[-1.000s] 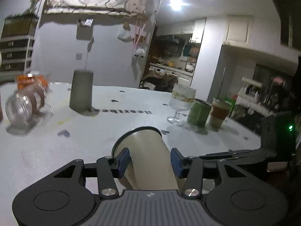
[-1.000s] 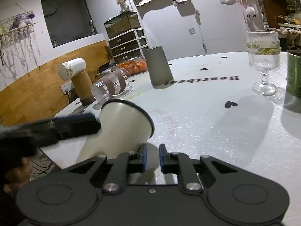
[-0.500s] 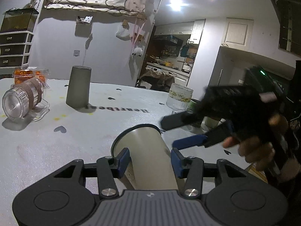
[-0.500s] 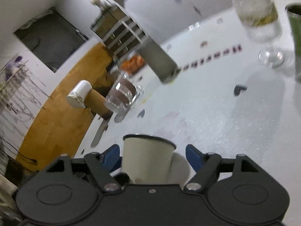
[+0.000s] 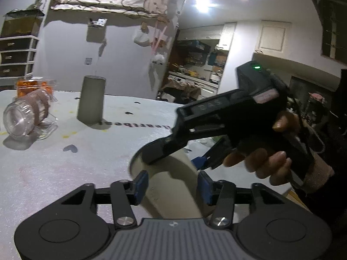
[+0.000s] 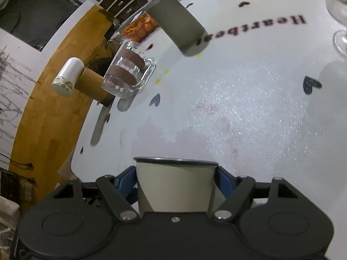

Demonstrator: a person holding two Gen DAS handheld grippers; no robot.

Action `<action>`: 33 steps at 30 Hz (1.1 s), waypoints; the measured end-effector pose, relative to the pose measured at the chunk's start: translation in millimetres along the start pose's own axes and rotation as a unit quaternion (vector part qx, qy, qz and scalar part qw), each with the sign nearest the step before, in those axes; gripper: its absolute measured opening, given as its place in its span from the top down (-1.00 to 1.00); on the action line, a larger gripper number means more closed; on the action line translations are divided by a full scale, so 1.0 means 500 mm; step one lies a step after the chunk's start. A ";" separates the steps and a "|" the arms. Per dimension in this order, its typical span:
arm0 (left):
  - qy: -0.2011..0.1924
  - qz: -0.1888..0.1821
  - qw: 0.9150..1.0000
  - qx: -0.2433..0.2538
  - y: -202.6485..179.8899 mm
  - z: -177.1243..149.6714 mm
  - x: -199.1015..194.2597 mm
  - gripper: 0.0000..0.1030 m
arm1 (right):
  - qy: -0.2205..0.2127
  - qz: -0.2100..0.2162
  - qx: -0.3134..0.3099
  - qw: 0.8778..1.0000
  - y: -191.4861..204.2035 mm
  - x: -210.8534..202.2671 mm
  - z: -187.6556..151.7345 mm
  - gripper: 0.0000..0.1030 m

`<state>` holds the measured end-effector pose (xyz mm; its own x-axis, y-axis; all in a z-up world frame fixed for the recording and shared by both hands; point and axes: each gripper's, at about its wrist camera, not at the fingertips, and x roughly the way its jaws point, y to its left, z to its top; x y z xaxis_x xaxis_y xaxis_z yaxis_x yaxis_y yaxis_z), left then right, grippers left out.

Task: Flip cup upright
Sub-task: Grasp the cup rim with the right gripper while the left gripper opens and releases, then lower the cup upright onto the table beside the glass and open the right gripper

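Note:
A cream cup with a dark rim (image 5: 171,190) is held tilted above the white table (image 5: 43,169). My left gripper (image 5: 172,186) is shut on the cup's body, blue pads on both sides. My right gripper (image 5: 173,156) reaches in from the right and straddles the cup near its rim. In the right wrist view the cup (image 6: 175,186) fills the space between the right gripper's (image 6: 176,177) blue pads, which touch its sides.
On the table (image 6: 260,108) stand a grey tumbler (image 5: 92,99), a glass jar on its side (image 5: 23,117) in a clear dish, a box of oranges (image 5: 32,85) and a stemmed glass (image 6: 340,17). A white-capped bottle (image 6: 78,80) stands at the table's left edge.
My right gripper opened, swung over the cup and closed in around it near the rim. My left gripper kept its hold and tilted a little.

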<state>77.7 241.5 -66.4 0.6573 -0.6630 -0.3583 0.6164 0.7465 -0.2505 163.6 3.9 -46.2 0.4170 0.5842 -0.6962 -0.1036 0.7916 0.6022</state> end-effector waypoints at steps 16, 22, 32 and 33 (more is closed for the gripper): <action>0.008 0.014 1.000 -0.023 0.019 0.001 0.014 -0.29 | -0.256 -0.214 -0.155 0.930 0.009 -0.119 0.119 -0.50; 0.013 0.015 0.999 -0.027 0.026 -0.002 0.022 -0.29 | -0.293 -0.287 -0.184 0.893 -0.011 -0.093 0.144 -0.50; 0.015 0.014 0.999 -0.034 0.030 -0.005 0.025 -0.29 | -0.305 -0.299 -0.169 0.888 -0.037 -0.052 0.149 -0.50; 0.015 0.015 0.999 -0.034 0.031 -0.006 0.026 -0.29 | -0.306 -0.301 -0.170 0.887 -0.038 -0.049 0.148 -0.50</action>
<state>94.4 244.6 -77.5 0.6610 -0.6389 -0.3937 0.5646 0.7690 -0.2998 222.1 -38.7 -12.0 0.8906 -0.0874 -0.4463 0.0816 0.9961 -0.0323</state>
